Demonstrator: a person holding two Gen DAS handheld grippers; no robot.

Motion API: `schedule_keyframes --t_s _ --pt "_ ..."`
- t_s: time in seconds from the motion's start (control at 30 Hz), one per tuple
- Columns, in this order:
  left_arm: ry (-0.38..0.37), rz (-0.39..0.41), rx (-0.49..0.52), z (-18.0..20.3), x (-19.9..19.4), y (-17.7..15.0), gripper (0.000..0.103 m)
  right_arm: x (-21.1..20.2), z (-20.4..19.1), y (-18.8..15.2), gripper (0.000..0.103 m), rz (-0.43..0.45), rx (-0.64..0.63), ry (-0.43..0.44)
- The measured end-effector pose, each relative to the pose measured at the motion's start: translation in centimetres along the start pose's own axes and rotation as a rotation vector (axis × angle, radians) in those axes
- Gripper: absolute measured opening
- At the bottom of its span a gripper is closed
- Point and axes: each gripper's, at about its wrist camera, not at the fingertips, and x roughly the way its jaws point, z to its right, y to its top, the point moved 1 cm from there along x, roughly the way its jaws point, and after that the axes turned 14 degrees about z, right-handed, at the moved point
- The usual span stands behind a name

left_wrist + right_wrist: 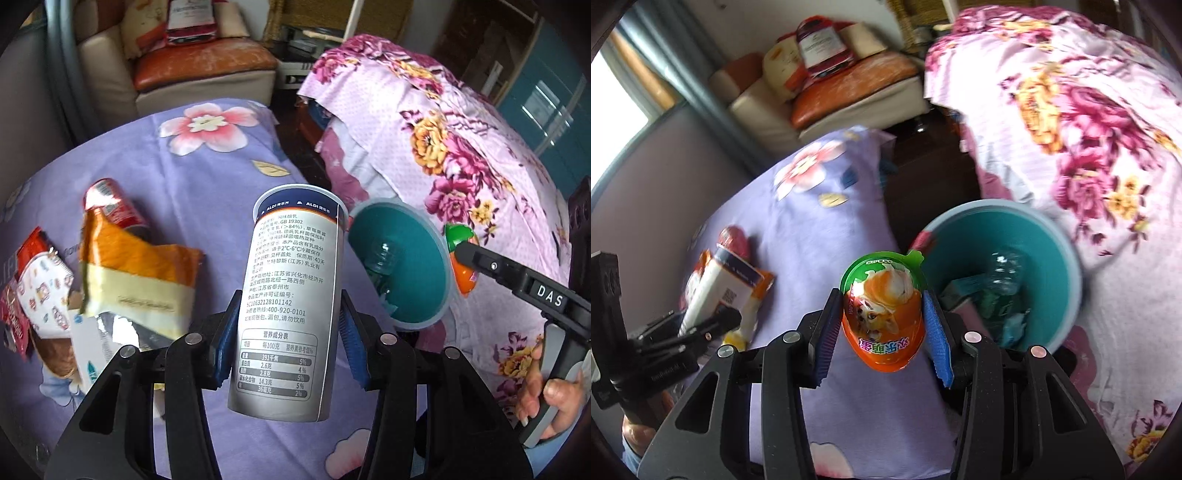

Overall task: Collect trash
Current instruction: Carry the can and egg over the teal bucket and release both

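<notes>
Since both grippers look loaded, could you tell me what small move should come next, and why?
Probably carry the right gripper on over the bin and let go there. Its fingers are shut on the orange cup, and the open bin lies just beyond it, already holding a bottle. The left gripper with its carton can follow.

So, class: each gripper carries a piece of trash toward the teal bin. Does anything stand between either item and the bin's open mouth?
Nothing visible does. The yogurt cup in the left gripper and the orange snack cup in the right gripper both have open space toward the teal bin. Its mouth is uncovered, with a clear bottle already inside.
</notes>
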Motion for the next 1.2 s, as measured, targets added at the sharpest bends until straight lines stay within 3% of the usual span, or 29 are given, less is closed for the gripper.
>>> schedule_keyframes --t_s 0.23,0.47,1.03,1.07,1.13,1.2 --pt "-0.057 -0.062 0.066 6.3 4.4 0.4 0.05 -1.7 7.1 1.2 0.042 0.028 0.084 -0.072" --pt "-0.08 -0.09 0.103 9.6 7.0 1.1 0.05 -0.9 10.2 1.3 0.042 0.021 0.11 -0.094" --pt "-0.081 -0.141 0.095 10.5 12.0 1.4 0.051 1.0 12.4 1.4 0.042 -0.009 0.134 -0.137" --pt "-0.076 -0.141 0.099 10.3 12.0 1.3 0.052 1.2 12.3 1.4 0.042 -0.013 0.13 -0.138" --pt "-0.059 -0.141 0.101 10.0 12.0 1.2 0.07 1.6 12.2 1.4 0.042 -0.021 0.128 -0.138" --pt "-0.045 -0.128 0.089 9.4 11.6 1.1 0.08 1.8 12.2 1.4 0.043 -0.029 0.132 -0.134"
